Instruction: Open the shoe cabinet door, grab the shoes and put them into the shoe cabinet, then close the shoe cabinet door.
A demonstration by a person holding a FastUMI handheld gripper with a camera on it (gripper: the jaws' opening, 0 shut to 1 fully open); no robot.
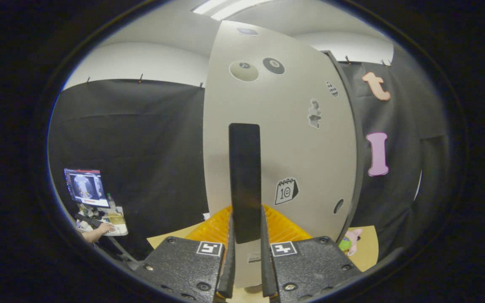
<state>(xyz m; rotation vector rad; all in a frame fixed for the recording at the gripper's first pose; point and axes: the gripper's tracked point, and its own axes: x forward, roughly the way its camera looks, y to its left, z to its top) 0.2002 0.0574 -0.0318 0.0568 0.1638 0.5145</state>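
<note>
Fingers [247,252] clamp black handle [245,181]; grey stickered cabinet door [293,139].

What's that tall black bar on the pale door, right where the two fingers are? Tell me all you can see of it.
The black handle is a long, flat, matte bar standing upright on the pale grey cabinet door, which carries several stickers. Its lower end sits between the fingers of the hand-held gripper, which close in on both sides and appear to clamp it. Its upper part rises free beyond them.
</note>
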